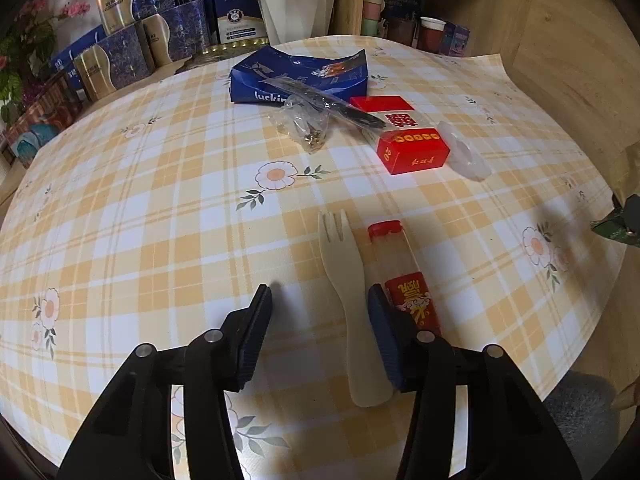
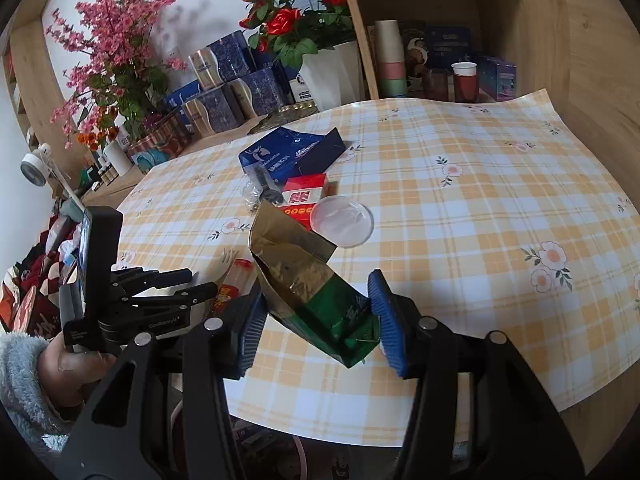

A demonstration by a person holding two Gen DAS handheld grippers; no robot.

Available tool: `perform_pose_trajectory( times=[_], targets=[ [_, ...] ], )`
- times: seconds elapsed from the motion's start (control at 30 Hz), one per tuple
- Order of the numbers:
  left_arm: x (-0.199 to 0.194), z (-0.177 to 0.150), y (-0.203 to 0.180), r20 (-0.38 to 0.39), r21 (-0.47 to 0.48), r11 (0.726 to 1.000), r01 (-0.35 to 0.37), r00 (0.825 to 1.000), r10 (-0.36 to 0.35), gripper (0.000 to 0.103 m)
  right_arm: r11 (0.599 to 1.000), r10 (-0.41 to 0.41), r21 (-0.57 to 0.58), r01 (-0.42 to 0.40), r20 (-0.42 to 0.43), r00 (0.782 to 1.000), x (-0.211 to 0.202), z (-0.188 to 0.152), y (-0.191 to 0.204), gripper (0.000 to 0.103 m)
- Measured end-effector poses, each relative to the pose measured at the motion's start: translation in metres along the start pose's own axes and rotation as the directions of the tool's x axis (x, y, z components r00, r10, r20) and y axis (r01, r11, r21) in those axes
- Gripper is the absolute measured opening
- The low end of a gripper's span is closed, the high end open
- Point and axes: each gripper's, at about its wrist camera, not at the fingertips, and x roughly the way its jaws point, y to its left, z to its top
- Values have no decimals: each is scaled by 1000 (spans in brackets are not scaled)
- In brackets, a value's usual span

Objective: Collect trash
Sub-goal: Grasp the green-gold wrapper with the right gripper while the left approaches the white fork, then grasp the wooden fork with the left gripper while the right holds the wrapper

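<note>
A cream wooden fork (image 1: 349, 300) lies on the checked tablecloth (image 1: 160, 220) between the fingers of my left gripper (image 1: 319, 290). It sits close to the right pad, but neither pad presses on it and the jaws stand open. A small bottle (image 1: 394, 264) with a red cap lies just right of that gripper. My right gripper (image 2: 316, 294) is shut on a green and gold foil bag (image 2: 304, 280), held above the table. Farther back lie a blue paper bag (image 1: 300, 76), a crumpled clear bag (image 1: 304, 126), a red box (image 1: 412, 146) and a clear lid (image 1: 464, 156).
Blue and gold boxes (image 1: 120, 52), a white plant pot (image 1: 296, 4) and pink flowers (image 2: 116, 40) crowd the back left. Shelves with stacked cups (image 2: 390, 56) stand behind the table. A hand in a fluffy sleeve (image 2: 24, 368) holds the left gripper (image 2: 152, 300).
</note>
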Motion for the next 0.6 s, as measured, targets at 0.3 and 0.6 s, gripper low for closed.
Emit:
perform_pose_trajectory(
  times=[0.3, 0.6],
  targets=[
    [1, 7, -1, 3, 10, 999, 51, 999, -51, 18, 999, 6, 42, -6, 5, 1000, -3, -5, -4, 52],
    [-31, -5, 32, 28, -114, 978, 176, 984, -173, 18, 999, 16, 38, -16, -5, 1000, -7, -12, 6, 52]
  ],
)
